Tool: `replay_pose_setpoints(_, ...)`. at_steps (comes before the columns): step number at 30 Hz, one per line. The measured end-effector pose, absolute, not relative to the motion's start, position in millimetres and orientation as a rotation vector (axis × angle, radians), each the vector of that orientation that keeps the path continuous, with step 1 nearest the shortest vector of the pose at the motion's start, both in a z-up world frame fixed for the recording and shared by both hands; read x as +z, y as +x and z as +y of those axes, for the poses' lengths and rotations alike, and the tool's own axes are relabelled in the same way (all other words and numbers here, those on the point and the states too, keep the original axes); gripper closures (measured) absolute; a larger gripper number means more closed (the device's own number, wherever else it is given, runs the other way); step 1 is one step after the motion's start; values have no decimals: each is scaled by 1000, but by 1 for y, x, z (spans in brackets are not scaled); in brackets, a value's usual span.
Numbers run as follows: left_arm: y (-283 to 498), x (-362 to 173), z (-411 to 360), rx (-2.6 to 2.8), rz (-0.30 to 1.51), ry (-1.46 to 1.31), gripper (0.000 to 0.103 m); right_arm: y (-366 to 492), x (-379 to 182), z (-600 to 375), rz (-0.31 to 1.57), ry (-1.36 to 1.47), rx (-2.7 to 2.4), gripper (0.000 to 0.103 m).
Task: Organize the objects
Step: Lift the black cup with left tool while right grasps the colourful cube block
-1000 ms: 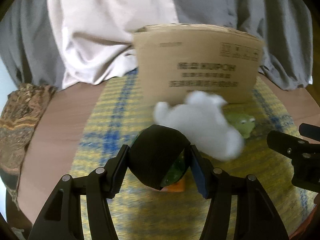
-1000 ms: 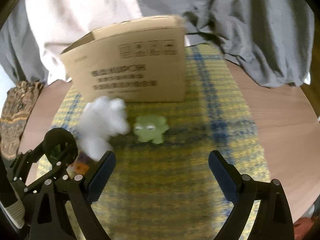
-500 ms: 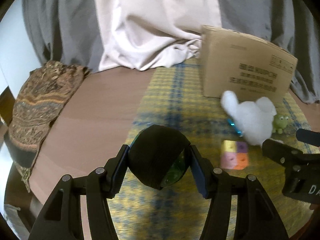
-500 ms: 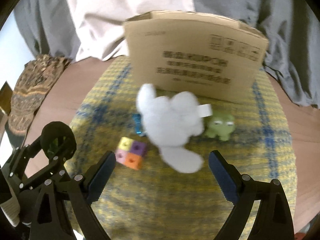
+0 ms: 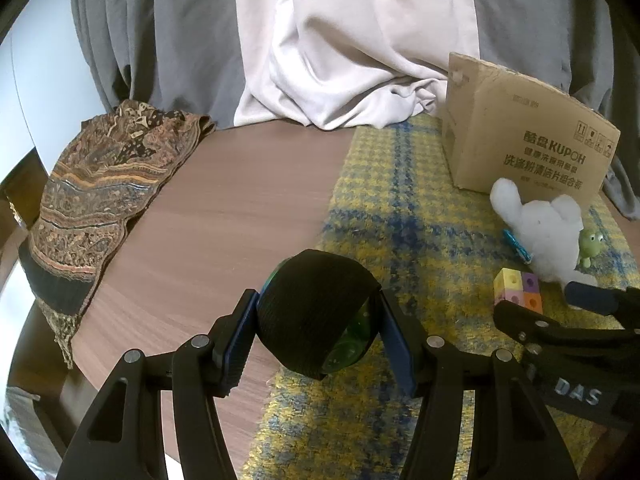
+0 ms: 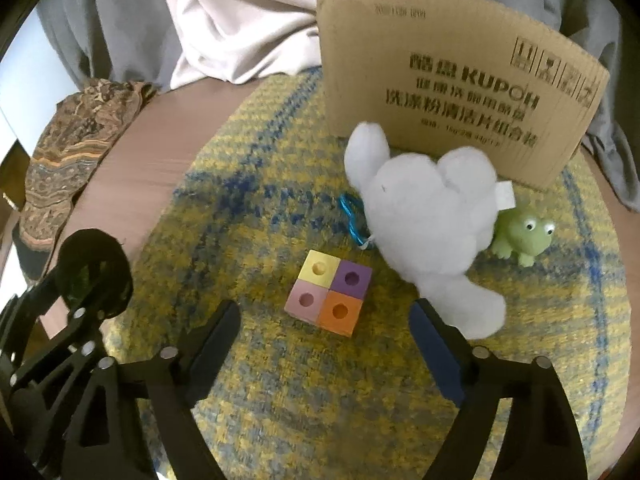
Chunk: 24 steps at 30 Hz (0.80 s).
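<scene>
1. Round brown wood-grain table (image 5: pixel 224 236), grey and cream curtains (image 5: pixel 360 40) behind; yellow-and-blue woven plaid mat (image 6: pixel 256 200) covers the table's right side.
2. Left gripper (image 5: pixel 316 334): jaws clamped on a black ribbed ball-shaped object with a green translucent face (image 5: pixel 312 312), held over the mat's left edge. Green face points down-right in the left view; no clear long axis.
3. Right gripper (image 6: pixel 324 344): jaws spread wide, nothing held, hovering just short of a four-colour wooden block of yellow, purple, pink and orange holed cubes (image 6: pixel 330 292), lying flat.
4. White fluffy plush toy (image 6: pixel 428 220) lies behind the block, long axis running diagonally from the box toward the right finger.
5. Right view alone shows the small green rubber frog (image 6: pixel 524 236) fully, touching the plush, and a blue metallic clip (image 6: pixel 352 216).
6. Brown cardboard box printed "KUPOH" (image 6: pixel 452 80) stands upright behind.
7. Left view alone shows the patterned brown cloth (image 5: pixel 104 200) fully, draped over the table's left rim.
</scene>
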State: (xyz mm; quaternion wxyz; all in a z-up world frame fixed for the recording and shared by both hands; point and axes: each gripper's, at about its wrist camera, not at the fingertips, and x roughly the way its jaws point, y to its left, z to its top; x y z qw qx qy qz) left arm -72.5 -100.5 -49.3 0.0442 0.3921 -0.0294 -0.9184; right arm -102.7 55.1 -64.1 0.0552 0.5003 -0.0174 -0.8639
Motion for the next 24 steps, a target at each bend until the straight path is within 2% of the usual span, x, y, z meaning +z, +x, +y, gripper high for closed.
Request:
replay_pose_setpoints(6,-75,-51,-97,-2809,-89,1208,45,-113,-79,55,-72,1562,-2613,32)
replay_pose_setpoints(9,-75,-53,-94,-2810,-92,1216,45,-116,-85,55,-73,1571,-2608,41)
replay_pose_setpoints(12,-76,-54,-92,-2811,-95,1222,45,-116,-83,57,-76,1553,-2618,56)
replay_pose_setpoints(24,-75,-47,-81,-2833,-101,1215,45,-104,-65,67,-65,1483,-2651,58)
